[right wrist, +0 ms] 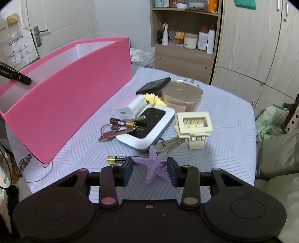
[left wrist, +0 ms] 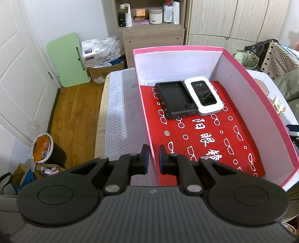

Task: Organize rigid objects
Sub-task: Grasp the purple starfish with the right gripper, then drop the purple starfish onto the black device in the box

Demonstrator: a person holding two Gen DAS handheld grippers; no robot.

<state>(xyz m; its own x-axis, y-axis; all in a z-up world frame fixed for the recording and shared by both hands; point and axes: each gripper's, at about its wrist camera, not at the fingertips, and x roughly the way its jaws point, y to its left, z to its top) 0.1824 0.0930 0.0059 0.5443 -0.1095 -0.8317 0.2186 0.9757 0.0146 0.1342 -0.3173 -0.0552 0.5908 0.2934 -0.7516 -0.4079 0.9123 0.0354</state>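
left gripper (left wrist: 153,158) pinches the box (left wrist: 252,97) wall; right gripper (right wrist: 149,171) spread around the starfish (right wrist: 155,166), pads not pressing.

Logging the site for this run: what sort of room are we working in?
Most likely a bedroom at home: a quilted mattress as the work surface, wardrobe doors, and a shelf of toiletries.

A home bedroom, plainly. A quilted bed cover (right wrist: 214,149) sits by tall wardrobe doors (right wrist: 261,46), with wooden flooring (left wrist: 74,112). A shelf unit (left wrist: 149,22) holds toiletry bottles and jars.
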